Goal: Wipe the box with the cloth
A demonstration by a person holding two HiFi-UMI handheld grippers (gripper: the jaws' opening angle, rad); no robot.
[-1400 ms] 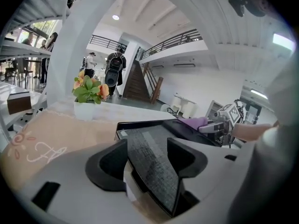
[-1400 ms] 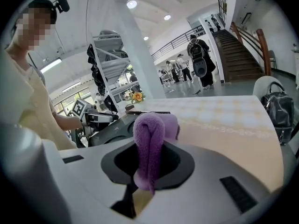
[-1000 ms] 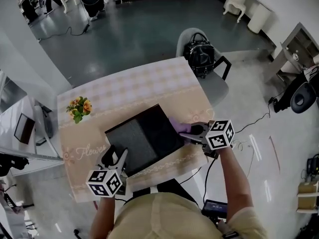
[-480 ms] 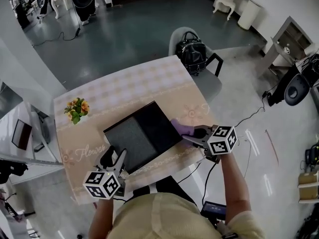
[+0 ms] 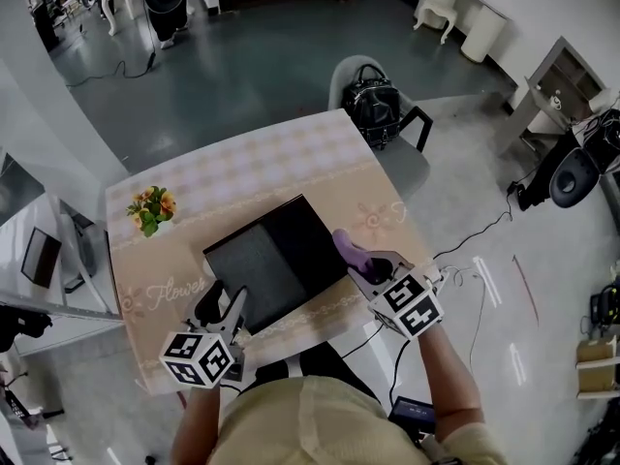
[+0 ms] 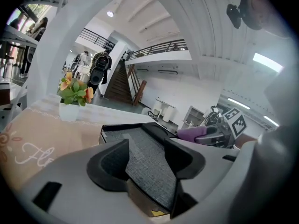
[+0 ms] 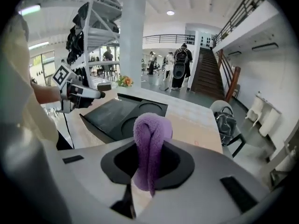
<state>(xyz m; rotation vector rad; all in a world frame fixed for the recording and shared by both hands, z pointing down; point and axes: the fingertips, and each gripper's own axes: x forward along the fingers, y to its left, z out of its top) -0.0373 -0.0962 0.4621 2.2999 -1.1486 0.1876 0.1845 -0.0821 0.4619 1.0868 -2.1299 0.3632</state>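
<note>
Steadying the black box (image 5: 276, 260) for wiping, the left tool (image 5: 225, 303) has been closing onto its near corner; the right tool (image 5: 363, 264) pinches the purple cloth (image 5: 347, 247) at its right edge.

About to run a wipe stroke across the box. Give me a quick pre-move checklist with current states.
1. Cloth pinched in right gripper: ok.
2. Left gripper steadying box: ok; its jaws have just been closing, with the box's near corner between them.
3. Cloth touching box: cannot tell.
4. Box lying flat on table: ok.
5. Flower pot clear of box: ok.
</note>
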